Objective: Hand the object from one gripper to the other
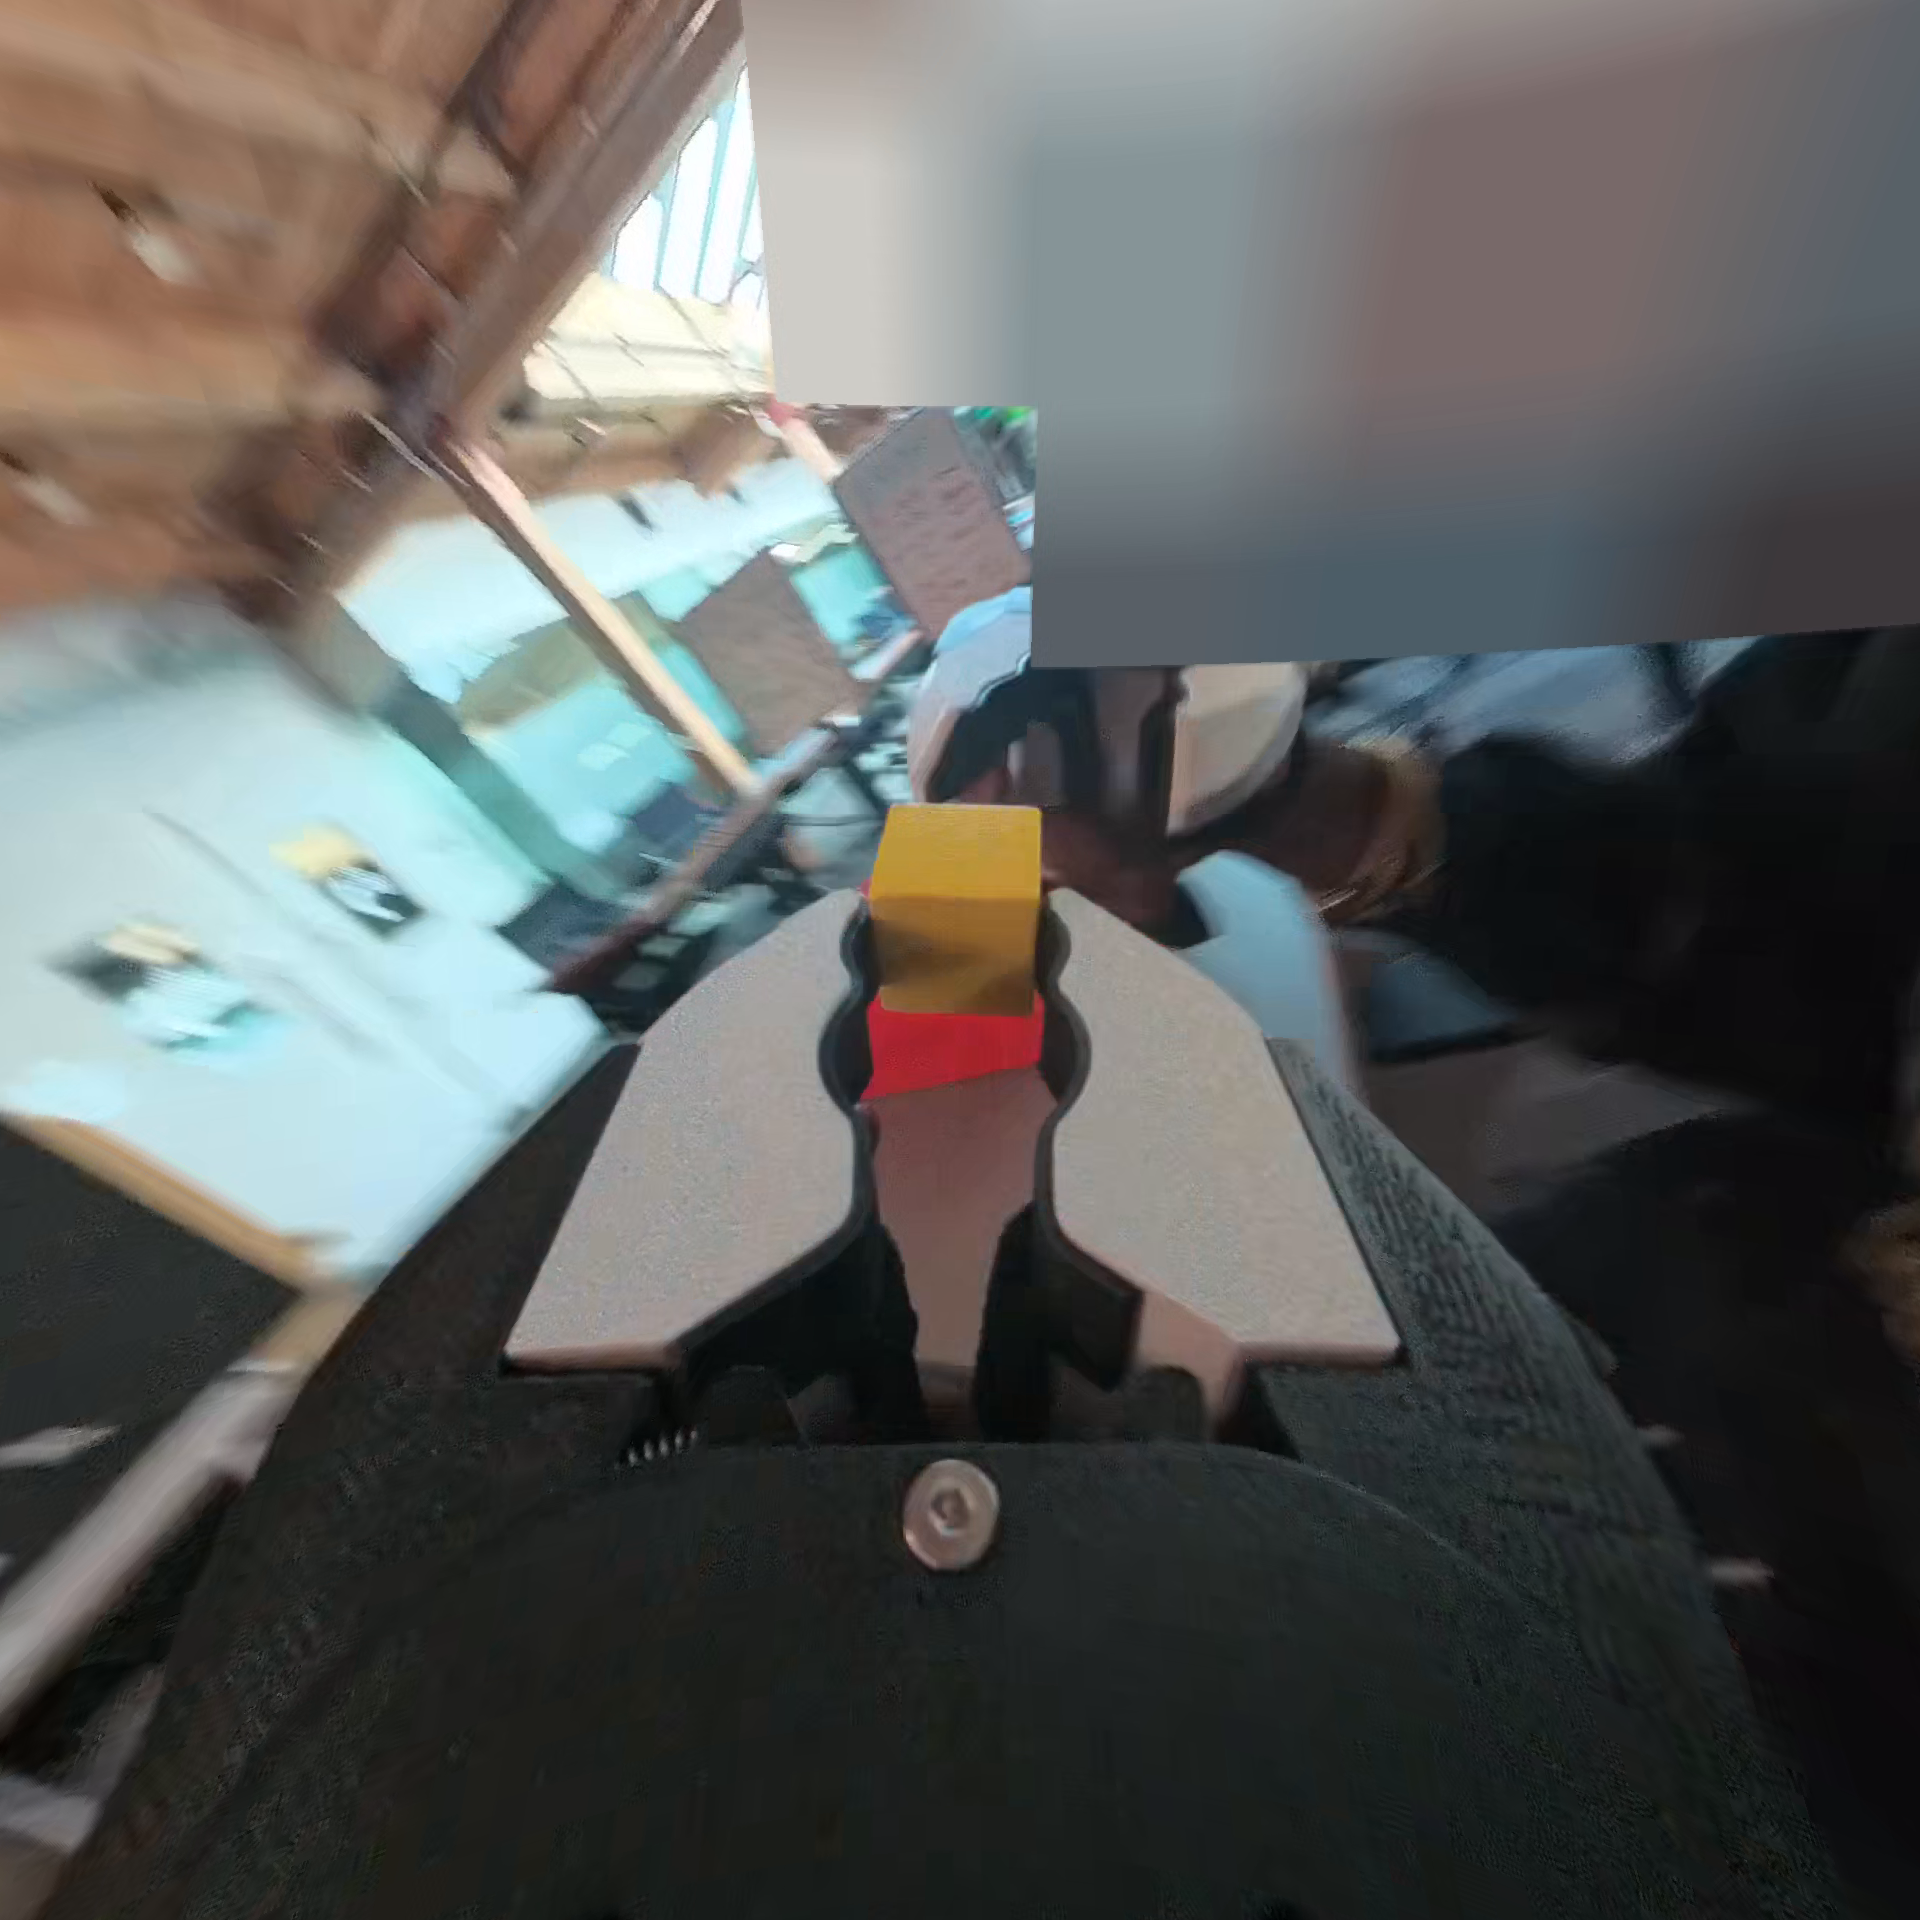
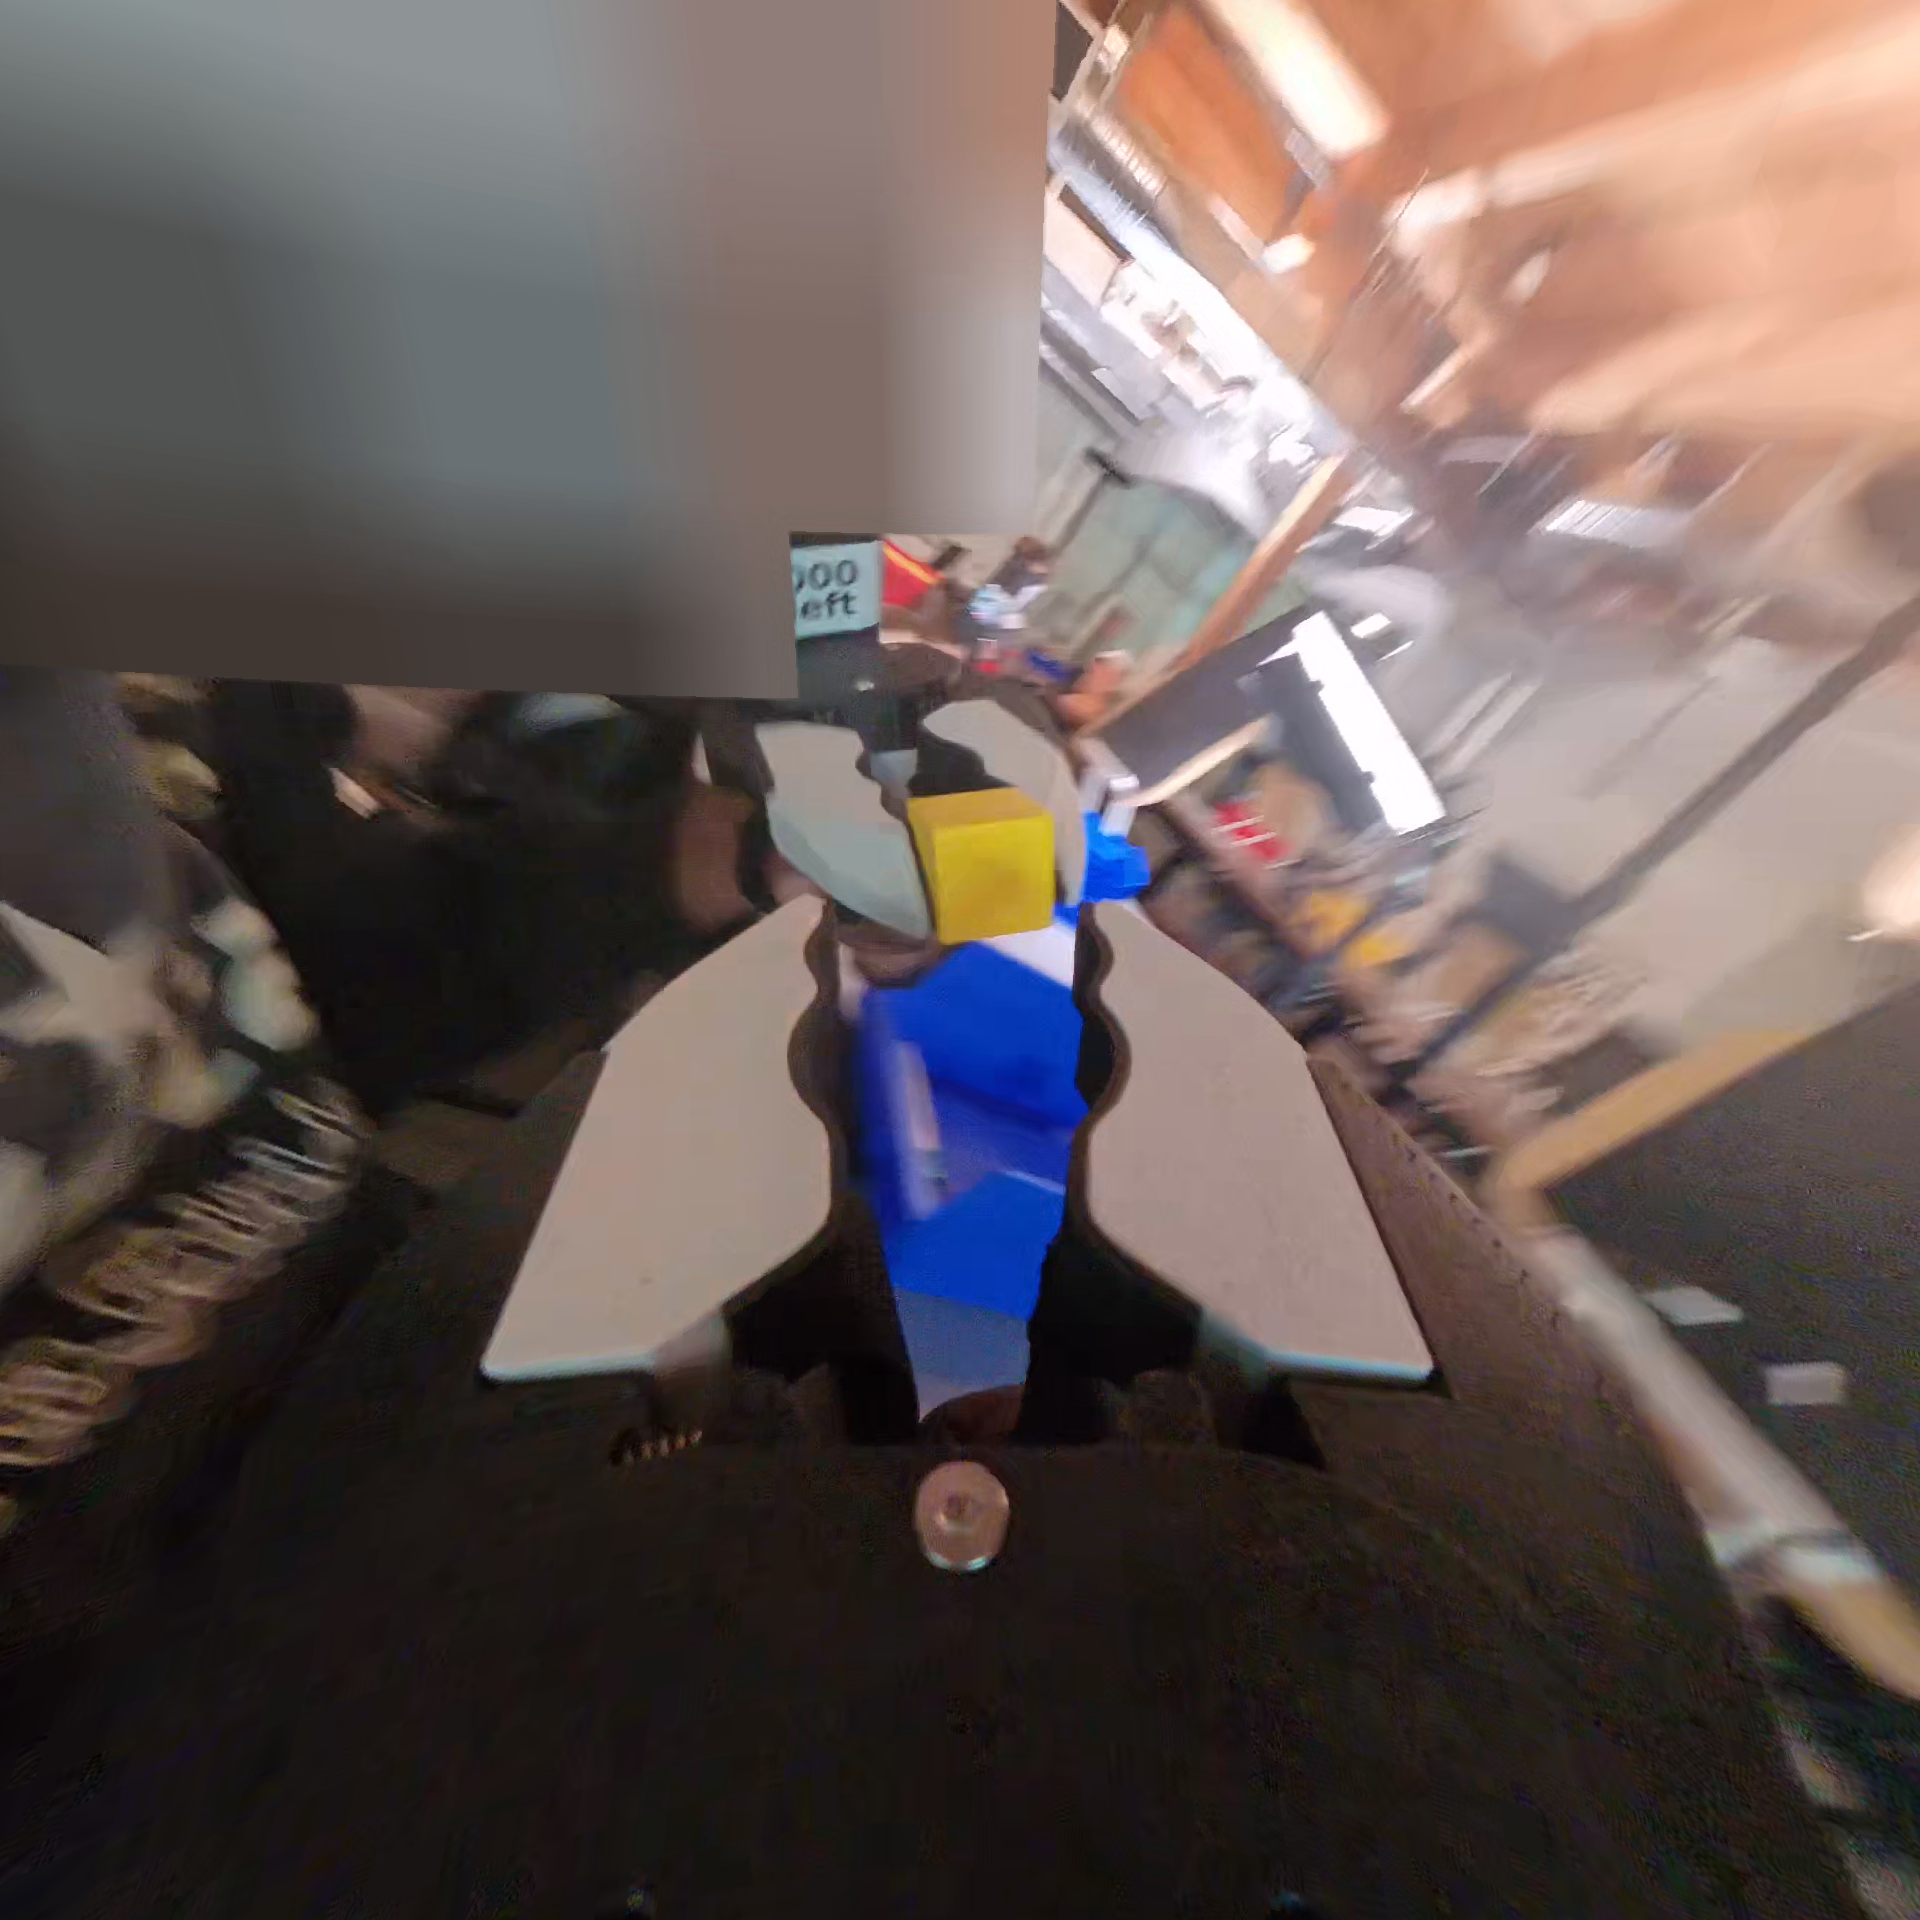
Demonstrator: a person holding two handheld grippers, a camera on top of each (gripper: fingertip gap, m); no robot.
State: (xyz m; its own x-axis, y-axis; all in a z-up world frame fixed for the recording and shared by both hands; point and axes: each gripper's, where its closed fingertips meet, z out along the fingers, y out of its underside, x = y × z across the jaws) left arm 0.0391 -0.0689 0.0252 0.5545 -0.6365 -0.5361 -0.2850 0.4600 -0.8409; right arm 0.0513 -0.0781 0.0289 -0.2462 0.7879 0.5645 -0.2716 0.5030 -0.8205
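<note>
Gripping the yellow cube (image 1: pixel 956 920), left gripper (image 1: pixel 956 935) presents it just ahead of the right gripper (image 2: pixel 961 940), which gapes empty; transfer not yet made.

left gripper (image 1: pixel 956 935) clamped, fingers close; right gripper (image 2: pixel 956 935) parted, facing left gripper.

A large workshop or lab hall: exposed wooden ceiling beams (image 1: pixel 156 208) at 10 o'clock, glass partition walls (image 1: pixel 582 665) behind slanting timber posts (image 2: pixel 1236 613), and cluttered work benches (image 2: pixel 1299 914) at 3 o'clock.
</note>
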